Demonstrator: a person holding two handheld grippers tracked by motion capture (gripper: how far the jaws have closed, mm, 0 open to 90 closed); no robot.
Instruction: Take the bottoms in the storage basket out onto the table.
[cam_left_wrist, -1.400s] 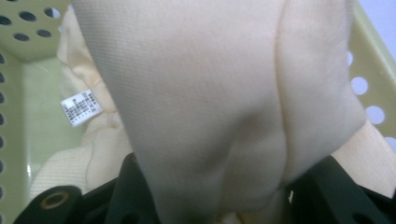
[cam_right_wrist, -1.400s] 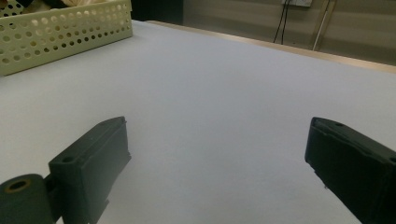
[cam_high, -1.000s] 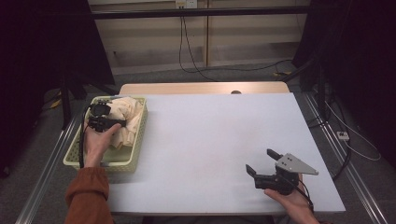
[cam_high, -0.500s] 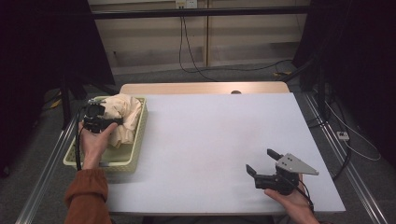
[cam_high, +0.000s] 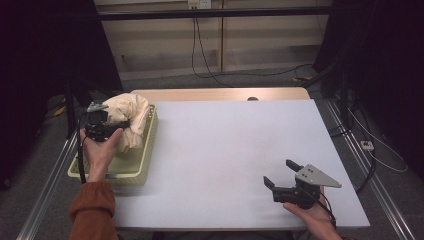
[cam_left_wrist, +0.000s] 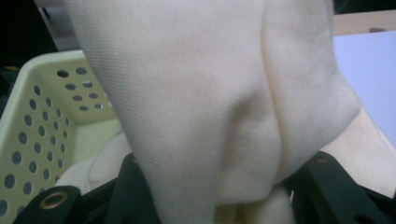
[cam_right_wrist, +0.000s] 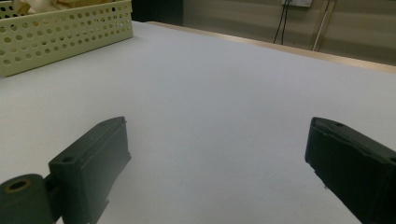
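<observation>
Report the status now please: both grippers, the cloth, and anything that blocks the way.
Left gripper shut on cream cloth, lifting it above yellow perforated basket. Right gripper open, holding nothing, low over white table. Nothing in the way.

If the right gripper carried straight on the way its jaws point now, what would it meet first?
Probably nothing soon: the right gripper stands open over bare table. Its line runs up and left in the high view, so the yellow basket lies roughly ahead, though depth is hard to judge.
</observation>
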